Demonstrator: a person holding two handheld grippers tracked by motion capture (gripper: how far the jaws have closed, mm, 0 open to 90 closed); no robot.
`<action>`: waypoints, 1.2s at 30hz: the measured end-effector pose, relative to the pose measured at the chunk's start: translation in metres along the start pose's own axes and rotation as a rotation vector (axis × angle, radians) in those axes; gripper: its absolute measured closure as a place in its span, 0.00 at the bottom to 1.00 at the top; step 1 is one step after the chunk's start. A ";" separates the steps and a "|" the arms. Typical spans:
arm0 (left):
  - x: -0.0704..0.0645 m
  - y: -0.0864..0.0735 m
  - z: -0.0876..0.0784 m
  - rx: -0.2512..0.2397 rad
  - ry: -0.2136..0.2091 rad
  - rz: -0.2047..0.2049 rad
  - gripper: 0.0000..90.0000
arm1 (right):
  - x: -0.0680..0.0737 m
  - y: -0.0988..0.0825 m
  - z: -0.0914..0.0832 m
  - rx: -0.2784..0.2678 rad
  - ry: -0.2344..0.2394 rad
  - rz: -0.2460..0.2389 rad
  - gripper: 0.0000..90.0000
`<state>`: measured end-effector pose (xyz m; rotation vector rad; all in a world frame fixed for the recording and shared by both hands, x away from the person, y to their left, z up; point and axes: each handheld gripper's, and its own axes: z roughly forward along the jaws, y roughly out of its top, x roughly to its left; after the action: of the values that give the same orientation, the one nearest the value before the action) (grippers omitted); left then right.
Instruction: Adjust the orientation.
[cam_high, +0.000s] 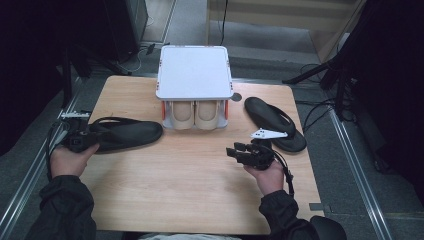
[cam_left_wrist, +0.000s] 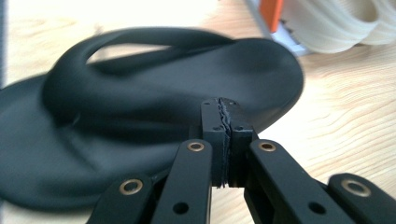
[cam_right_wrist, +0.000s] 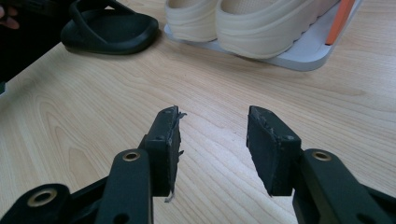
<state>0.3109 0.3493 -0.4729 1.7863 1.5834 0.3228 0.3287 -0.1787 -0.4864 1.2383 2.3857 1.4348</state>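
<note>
— On the worktop (cam_high: 200, 190), at about nine o'clock, what is the left gripper (cam_high: 75, 137) doing?

— It is sitting at the heel end of the left black sandal (cam_high: 125, 134). In the left gripper view its jaws are standing pressed together, with nothing showing between the pads, and the sandal (cam_left_wrist: 154, 116) is lying just beyond their tips. Whether the tips are touching the sole, I cannot tell.

— And the right gripper (cam_high: 240, 150)?

— It is hovering at around four o'clock, pointing toward the middle of the worktop. Its jaws are standing well apart and are holding nothing; bare wood is showing between the pads (cam_right_wrist: 166, 140) in the right gripper view.

— Where is the other sandal lying?

— The second black sandal (cam_high: 275, 122) is lying at roughly two o'clock, just beyond the right gripper, angled with one end toward the far edge.

— Anything else standing there?

— At twelve o'clock a white rack (cam_high: 195, 70) is standing, and a pair of cream shoes (cam_high: 194, 114) is sitting on its lower level, toes facing the person.
</note>
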 end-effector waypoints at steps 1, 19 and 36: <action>0.003 -0.003 -0.002 0.006 0.006 -0.006 1.00 | 0.000 0.000 0.001 0.001 0.002 -0.002 0.62; 0.023 -0.040 0.005 0.066 0.039 -0.077 1.00 | 0.000 0.008 0.009 0.002 0.008 -0.013 0.62; 0.036 -0.028 0.024 0.081 0.073 -0.086 1.00 | -0.002 0.008 0.003 -0.016 -0.002 -0.007 0.62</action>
<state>0.3117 0.3746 -0.5176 1.7788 1.7410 0.2899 0.3356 -0.1760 -0.4826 1.2264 2.3704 1.4466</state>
